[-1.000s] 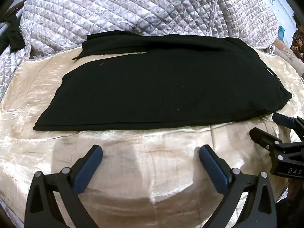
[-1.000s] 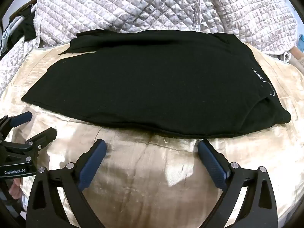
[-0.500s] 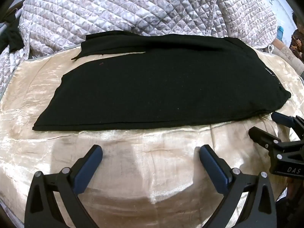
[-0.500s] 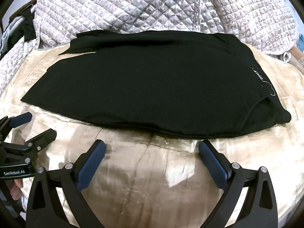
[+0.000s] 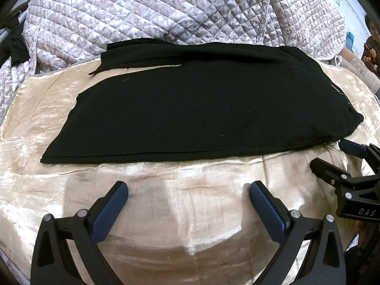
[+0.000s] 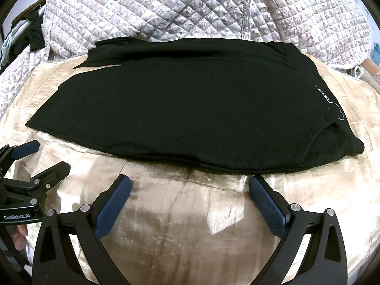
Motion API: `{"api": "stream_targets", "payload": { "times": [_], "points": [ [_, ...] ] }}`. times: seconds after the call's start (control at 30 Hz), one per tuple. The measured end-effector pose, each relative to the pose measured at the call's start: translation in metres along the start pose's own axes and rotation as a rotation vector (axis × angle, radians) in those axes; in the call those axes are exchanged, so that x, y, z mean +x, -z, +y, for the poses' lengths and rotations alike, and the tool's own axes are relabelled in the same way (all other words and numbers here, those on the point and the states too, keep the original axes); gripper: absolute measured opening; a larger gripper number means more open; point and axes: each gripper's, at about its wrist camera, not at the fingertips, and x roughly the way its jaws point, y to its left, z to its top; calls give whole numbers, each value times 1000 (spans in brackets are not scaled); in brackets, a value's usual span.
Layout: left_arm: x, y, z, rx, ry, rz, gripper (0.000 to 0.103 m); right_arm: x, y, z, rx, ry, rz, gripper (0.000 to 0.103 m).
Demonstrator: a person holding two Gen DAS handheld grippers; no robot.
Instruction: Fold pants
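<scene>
Left wrist view: black pants lie flat on a shiny gold satin cover, folded lengthwise into one broad band running left to right. Waist end sits at the right, where a small white-lettered label and a loose white thread show near the edge. Leg ends sit at the left; the far leg is offset from the near one, leaving a thin wedge of gold cover visible between them. Near hem is straight and rests just beyond both tools.

Left gripper hovers over bare cover near the pants' near edge, fingers spread wide, blue pads empty, not touching the cloth. Right gripper is likewise spread wide and empty, its fingertips just short of the near hem toward the waist end. Each tool appears at the edge of the other's view, side by side, apart.

Beyond the pants, a quilted grey-and-white patterned bedspread is heaped along the far side. A dark garment hangs at far left. A seated person is partly visible at far right.
</scene>
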Motion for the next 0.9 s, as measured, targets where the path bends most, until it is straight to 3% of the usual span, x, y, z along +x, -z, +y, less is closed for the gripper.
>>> {"api": "stream_targets", "payload": {
  "times": [0.9],
  "points": [
    [-1, 0, -1, 3, 0, 0, 103, 4, 0, 7, -1, 6, -1, 101]
  ]
}}
